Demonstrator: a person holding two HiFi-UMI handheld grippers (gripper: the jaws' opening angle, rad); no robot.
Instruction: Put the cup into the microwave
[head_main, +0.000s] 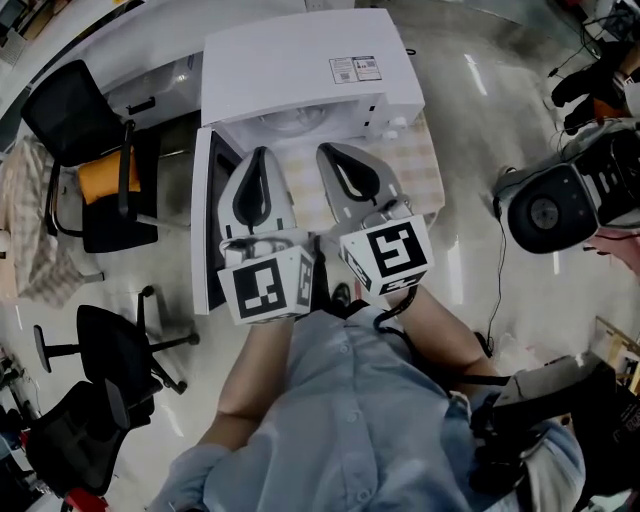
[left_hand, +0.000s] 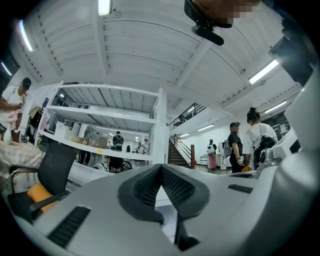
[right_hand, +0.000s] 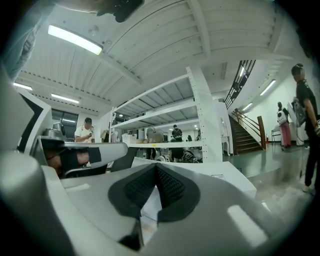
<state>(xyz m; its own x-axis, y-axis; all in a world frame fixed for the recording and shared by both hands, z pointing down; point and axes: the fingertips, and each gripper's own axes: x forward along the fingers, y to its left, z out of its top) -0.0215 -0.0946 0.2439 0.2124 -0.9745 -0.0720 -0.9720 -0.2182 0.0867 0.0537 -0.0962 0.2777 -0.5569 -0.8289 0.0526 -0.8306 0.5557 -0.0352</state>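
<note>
- Microwave (head_main: 300, 60) stood white on a checked tabletop (head_main: 425, 165) straight ahead of you. Its door (head_main: 204, 225) was swung open to your left and the cavity faced you.
- You held your left gripper (head_main: 259, 152) level in front of the opening. Its jaws were pressed together, the ribbed pads (left_hand: 177, 187) meeting at the tip with nothing between them.
- You held your right gripper (head_main: 326, 150) just beside it on the right, pointing the same way. Its jaws were likewise closed tight on nothing, the pads (right_hand: 170, 187) touching along their front edge.
- The left marker cube (head_main: 265, 285) and the right marker cube (head_main: 388, 252) sat close to your chest, near each other.
- You could not pick out the cup for certain in any view. A pale round shape (head_main: 290, 122) lay inside the cavity, and the head view did not show whether it was the cup or part of the microwave.
- A black chair with an orange cushion (head_main: 100, 175) stood left of the open door.
- Past the closed jaws, your left gripper view looked out at a white shelving rack (left_hand: 107, 120), a staircase (left_hand: 180, 150) and several people standing (left_hand: 235, 147).
</note>
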